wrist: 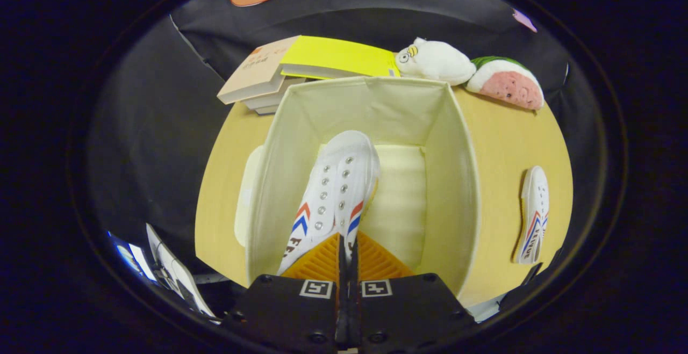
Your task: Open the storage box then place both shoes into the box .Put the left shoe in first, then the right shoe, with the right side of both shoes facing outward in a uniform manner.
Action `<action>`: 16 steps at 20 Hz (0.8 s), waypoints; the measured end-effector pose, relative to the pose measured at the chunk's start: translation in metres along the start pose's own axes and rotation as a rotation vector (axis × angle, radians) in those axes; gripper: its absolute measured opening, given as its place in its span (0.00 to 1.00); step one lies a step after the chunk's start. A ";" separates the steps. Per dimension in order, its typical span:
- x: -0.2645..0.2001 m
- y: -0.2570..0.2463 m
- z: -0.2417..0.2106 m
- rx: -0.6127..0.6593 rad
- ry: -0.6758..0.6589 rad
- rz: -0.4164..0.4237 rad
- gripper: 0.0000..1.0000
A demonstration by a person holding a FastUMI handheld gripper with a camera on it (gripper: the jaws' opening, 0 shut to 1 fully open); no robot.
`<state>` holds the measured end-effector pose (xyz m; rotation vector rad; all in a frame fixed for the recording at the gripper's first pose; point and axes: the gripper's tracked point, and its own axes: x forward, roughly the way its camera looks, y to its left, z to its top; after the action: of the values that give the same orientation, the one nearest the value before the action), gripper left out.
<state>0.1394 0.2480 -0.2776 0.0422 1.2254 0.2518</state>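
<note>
Hanging toe-down from the gripper (348,252), a white canvas shoe (336,187) sits inside the open storage box (454,182). The two fingers are drawn nearly together, with only a thin slit between them, and they pinch the shoe's heel end between their ribbed pads. The shoe runs straight ahead from the fingertips, its rows of metal eyelets facing the camera and red and blue chevron stripes showing on both sides near the fingers. Its toe points down toward the pale floor of the box, close to the box's left wall.

The box is a cream fabric bin with its top open. Its four soft walls rise around the shoe and the fingers, and a pale flat piece, possibly the lid, peeks out beside its left wall.

A second white shoe (534,215) lies on its side on the table, well apart from the box to its right, sole edge toward the box.

The table (505,139) is a light wooden surface. Beyond the box, a stack of books (279,72) lies with a yellow cover on top. Just right of the books sit a white plush toy (434,59) and a watermelon-slice plush (507,82), touching each other. Black cloth walls the booth behind and to the left.
</note>
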 end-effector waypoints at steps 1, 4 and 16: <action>0.004 0.004 0.000 -0.006 0.009 0.002 0.06; 0.017 0.009 0.008 -0.025 0.024 -0.012 0.06; -0.041 -0.005 0.029 -0.049 -0.179 0.037 0.93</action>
<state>0.1542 0.2370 -0.2304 0.0440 1.0406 0.3041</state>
